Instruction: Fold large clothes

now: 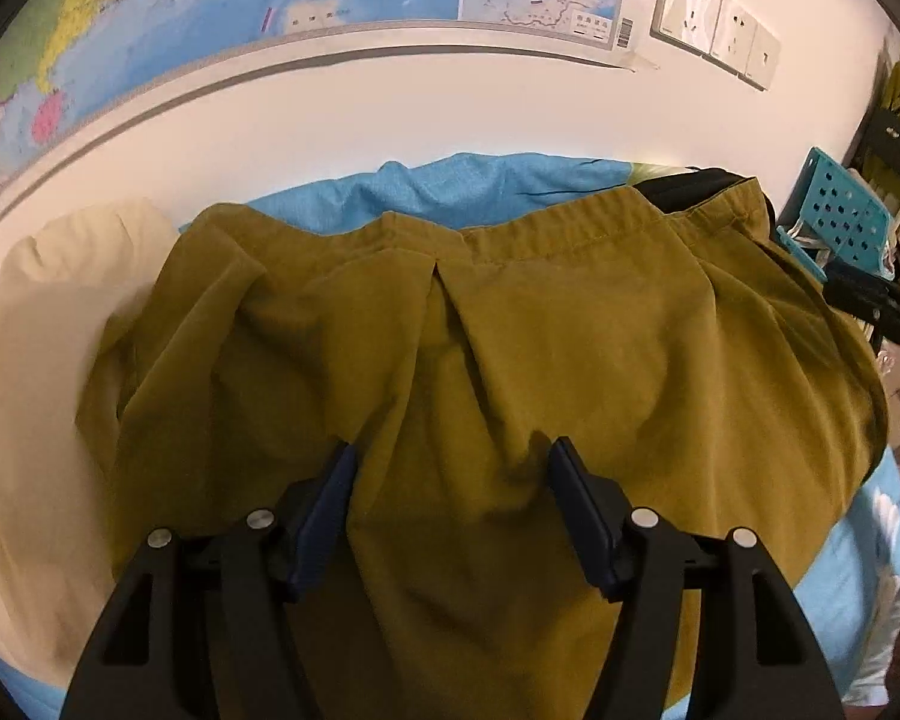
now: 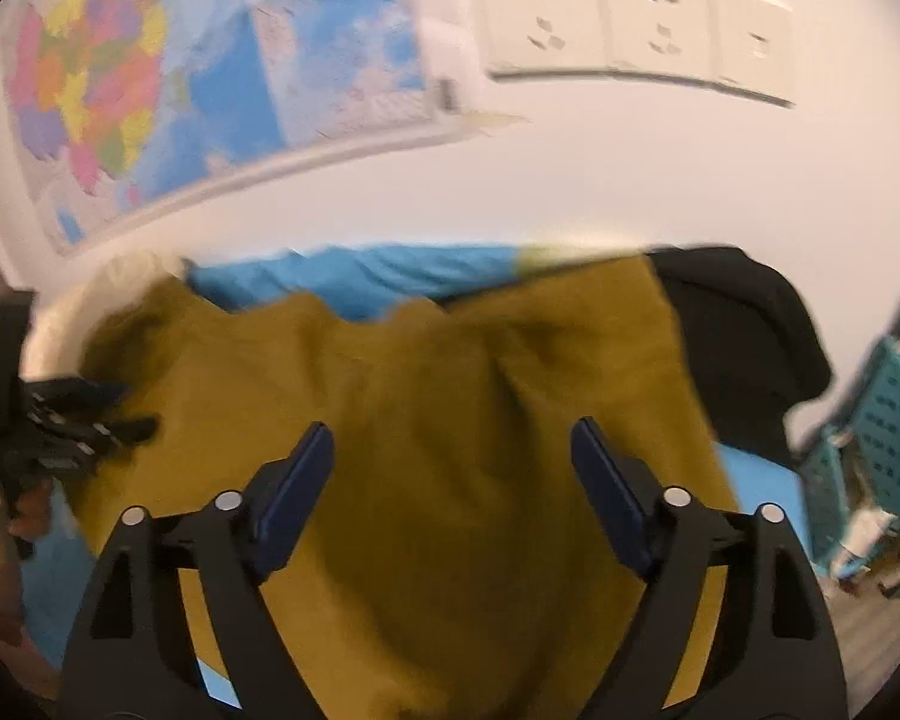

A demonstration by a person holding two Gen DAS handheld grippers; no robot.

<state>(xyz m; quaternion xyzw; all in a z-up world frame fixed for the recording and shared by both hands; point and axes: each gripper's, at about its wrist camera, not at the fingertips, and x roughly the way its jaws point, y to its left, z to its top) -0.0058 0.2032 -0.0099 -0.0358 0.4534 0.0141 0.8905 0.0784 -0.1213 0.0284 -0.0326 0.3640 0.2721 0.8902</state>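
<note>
Garment [image 1: 540,330] lies rumpled ahead of both jaws, no clean fold visible yet. Left gripper [image 1: 453,450] and right gripper [image 2: 453,432] gape apart, holding nothing.

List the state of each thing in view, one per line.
Left tongs: open, holding nothing.
Right tongs: open, holding nothing.
Olive garment: spread out, wrinkled, left side bunched.
Black garment: crumpled beside the olive one.
Blue sheet: rumpled.
Wall sockets: nothing plugged in.

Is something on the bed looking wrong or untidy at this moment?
Yes. The olive garment is not flat: its left part is bunched and folded over, with creases down the middle. A black garment lies partly underneath its far right corner.
</note>
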